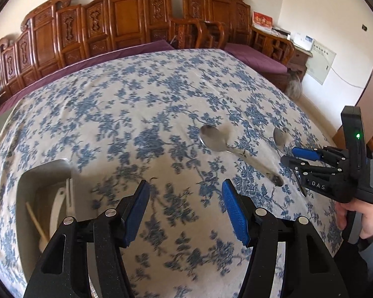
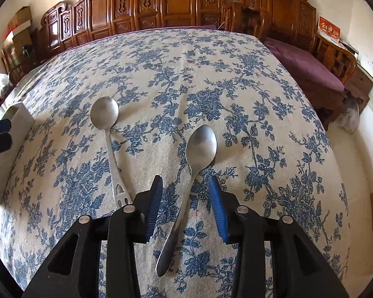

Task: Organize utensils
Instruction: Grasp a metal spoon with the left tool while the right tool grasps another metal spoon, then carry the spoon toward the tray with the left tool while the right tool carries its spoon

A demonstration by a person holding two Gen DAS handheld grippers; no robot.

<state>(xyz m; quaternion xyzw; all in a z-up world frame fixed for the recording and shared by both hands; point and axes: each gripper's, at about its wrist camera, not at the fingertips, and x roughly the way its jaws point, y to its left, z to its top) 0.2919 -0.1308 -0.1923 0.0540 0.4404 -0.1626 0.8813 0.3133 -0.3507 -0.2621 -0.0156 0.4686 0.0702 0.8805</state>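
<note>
The only writing I can read is on my right gripper [image 1: 292, 156], seen from my left wrist: white letters "DAS" on its black body, with a small green light glowing on the upright part above; a red card with gold characters leans on the carved wooden bench [image 2: 176, 5] at the back, too small to read. My left gripper [image 1: 185, 188] hangs over the white tablecloth with blue flower print [image 1: 141, 104] with its blue-padded fingers [image 1: 232, 211] spread well apart and nothing between them, only cloth below. Just to its left stands a pale grey rectangular utensil tray [image 1: 24, 181] holding a light wooden stick and a white curved piece that I cannot name. My right gripper's jaws stand partly parted, and the handle of the plain steel spoon with the oval bowl [image 2: 201, 144] runs up between its blue pads [image 2: 218, 208]; the handle passes close to the right pad, but I cannot tell whether it touches, and the left pad stands clear, so the spoon lies flat on the cloth, not pinched. Its bowl points away from me, face up. Beside it to the left lies a second steel spoon with a round bowl and a slotted handle end [image 2: 104, 111], parallel and a little apart, the handle end near my right gripper's left finger. A hand [image 1: 360, 213] grips the right gripper's handle at the table's edge.
</note>
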